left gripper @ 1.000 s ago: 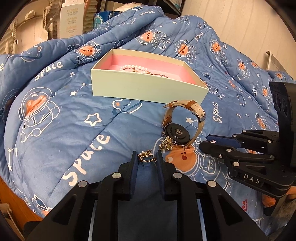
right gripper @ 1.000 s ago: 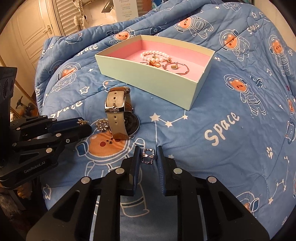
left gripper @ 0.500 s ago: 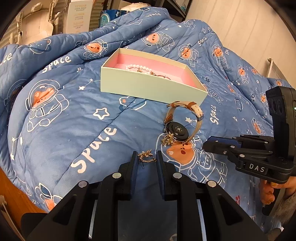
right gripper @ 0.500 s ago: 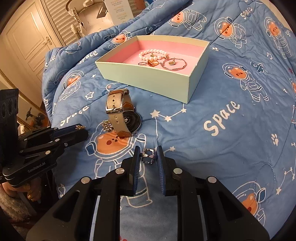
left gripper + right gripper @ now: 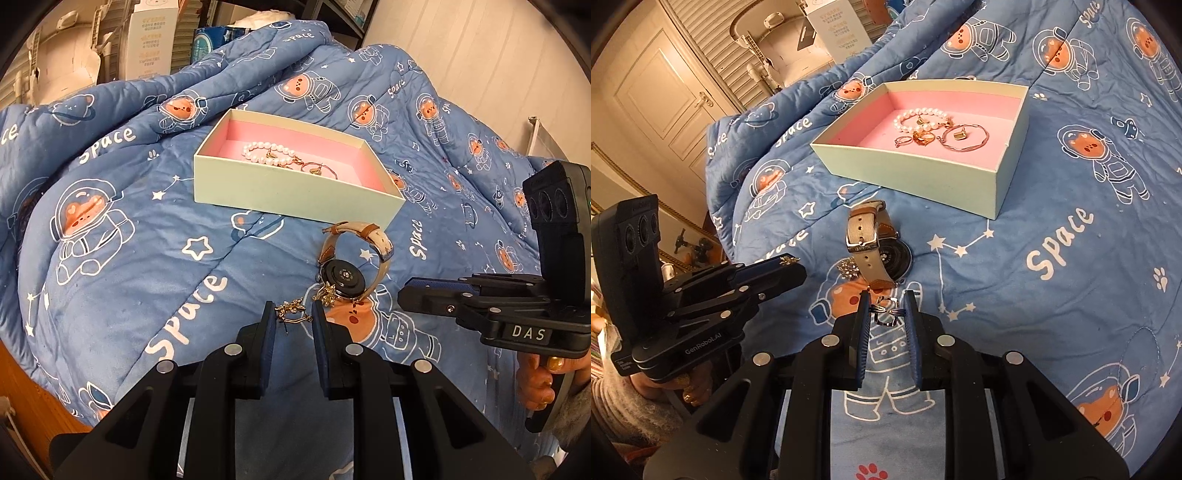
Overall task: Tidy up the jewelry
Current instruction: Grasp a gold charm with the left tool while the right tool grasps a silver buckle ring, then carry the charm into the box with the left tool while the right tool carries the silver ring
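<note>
A pale green box (image 5: 288, 192) with a pink lining lies on the blue quilt; it also shows in the right wrist view (image 5: 1004, 177). In it lie a pearl bracelet (image 5: 919, 118), gold rings (image 5: 918, 138) and a thin bangle (image 5: 964, 138). My left gripper (image 5: 294, 318) is shut on a gold earring (image 5: 291, 312), held above the quilt. My right gripper (image 5: 886, 312) is shut on a silver square ring (image 5: 886, 312). A watch (image 5: 351, 262) with a beige strap lies in front of the box, with a sparkly brooch (image 5: 848, 269) beside it.
The quilt (image 5: 129, 240) is rumpled and rises behind the box. Cartons (image 5: 147, 37) stand behind it. A white door (image 5: 665, 85) is at the left in the right wrist view. A wooden edge (image 5: 22, 387) lies at the lower left.
Both grippers have lifted and drawn back from the quilt, each still holding its piece. The box and watch have not moved.
</note>
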Action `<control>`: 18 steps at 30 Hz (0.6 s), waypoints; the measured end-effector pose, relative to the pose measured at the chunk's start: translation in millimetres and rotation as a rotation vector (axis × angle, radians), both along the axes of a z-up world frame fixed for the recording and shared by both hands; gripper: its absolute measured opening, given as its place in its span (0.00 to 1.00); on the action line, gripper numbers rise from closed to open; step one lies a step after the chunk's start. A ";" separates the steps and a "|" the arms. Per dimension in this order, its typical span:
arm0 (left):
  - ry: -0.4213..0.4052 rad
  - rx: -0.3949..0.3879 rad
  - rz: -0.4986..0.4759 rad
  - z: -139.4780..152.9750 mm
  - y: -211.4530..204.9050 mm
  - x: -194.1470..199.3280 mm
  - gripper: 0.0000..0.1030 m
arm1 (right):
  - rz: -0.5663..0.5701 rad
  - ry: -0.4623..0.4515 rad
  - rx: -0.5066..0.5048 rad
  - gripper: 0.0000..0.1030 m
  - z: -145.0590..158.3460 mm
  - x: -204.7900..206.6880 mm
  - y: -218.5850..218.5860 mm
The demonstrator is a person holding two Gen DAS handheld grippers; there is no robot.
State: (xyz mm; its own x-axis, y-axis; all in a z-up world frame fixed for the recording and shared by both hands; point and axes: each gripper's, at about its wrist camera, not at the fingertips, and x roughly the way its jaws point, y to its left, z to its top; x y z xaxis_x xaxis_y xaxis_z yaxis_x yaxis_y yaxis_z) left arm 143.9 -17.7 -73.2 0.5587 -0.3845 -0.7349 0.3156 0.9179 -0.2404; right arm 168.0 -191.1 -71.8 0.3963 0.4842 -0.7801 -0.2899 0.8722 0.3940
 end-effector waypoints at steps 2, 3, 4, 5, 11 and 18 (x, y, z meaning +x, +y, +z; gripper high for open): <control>0.000 -0.008 -0.007 3.7 0.0 5.0 0.19 | 0.004 -0.003 0.013 0.18 4.9 3.5 0.1; -0.002 -0.009 -0.009 5.9 0.0 7.7 0.19 | 0.006 -0.007 0.014 0.18 7.6 5.5 0.3; -0.004 -0.010 -0.010 8.6 0.3 11.4 0.19 | 0.010 -0.012 0.014 0.18 10.4 7.4 0.7; -0.007 -0.010 -0.011 11.6 0.6 15.3 0.19 | 0.014 -0.018 0.013 0.18 13.4 9.4 1.0; -0.019 -0.008 -0.023 28.7 1.1 40.7 0.19 | 0.041 -0.060 -0.017 0.18 28.6 21.9 4.6; -0.010 0.013 -0.035 38.3 -3.2 71.1 0.19 | 0.059 -0.099 -0.061 0.18 38.9 40.5 8.4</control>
State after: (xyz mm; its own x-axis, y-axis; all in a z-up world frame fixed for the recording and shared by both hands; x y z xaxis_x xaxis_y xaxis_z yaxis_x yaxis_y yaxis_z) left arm 215.0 -20.9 -34.9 0.5522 -0.3945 -0.7345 0.3502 0.9092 -0.2250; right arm 208.5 -182.6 -32.9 0.4454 0.4616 -0.7671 -0.3760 0.8741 0.3076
